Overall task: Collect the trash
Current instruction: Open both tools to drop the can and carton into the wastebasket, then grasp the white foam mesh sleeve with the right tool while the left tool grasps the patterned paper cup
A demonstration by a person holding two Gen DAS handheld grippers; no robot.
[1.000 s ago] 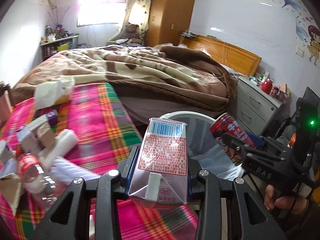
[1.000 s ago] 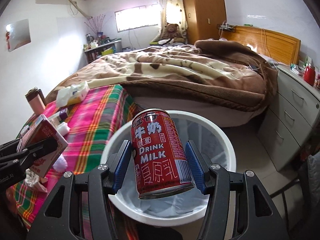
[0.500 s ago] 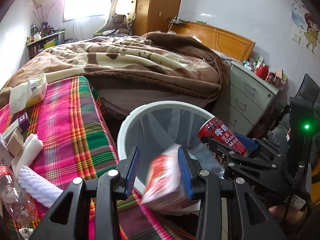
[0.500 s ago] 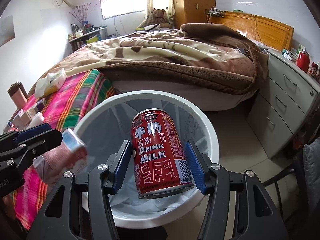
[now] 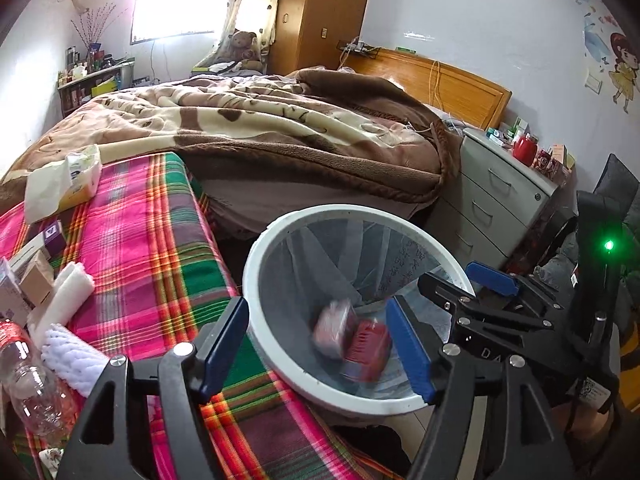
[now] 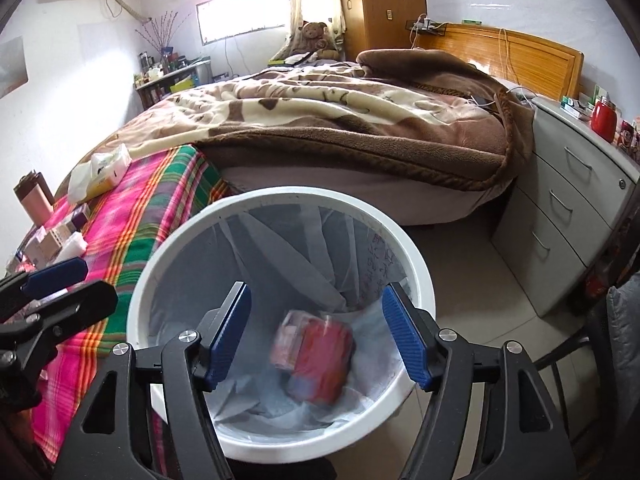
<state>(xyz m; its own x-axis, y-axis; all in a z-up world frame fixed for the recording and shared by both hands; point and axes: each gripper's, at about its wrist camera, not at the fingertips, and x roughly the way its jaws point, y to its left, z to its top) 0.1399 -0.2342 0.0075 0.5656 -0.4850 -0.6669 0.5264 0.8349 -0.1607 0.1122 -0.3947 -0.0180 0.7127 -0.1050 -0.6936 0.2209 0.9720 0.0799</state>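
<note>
Jaws just opened; blurred red can (image 6: 322,354) inside bin (image 6: 416,264), orientation unclear.

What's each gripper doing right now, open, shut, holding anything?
Left gripper: open, jaws just opened, empty; pink carton lies blurred in the white bin.
Right gripper: open, jaws just opened, empty; red can blurred in the bin.

White bin (image 6: 420,276), red can (image 6: 324,356), pink-green plaid cloth (image 5: 132,240), brown-cream blanket (image 5: 260,120).
</note>
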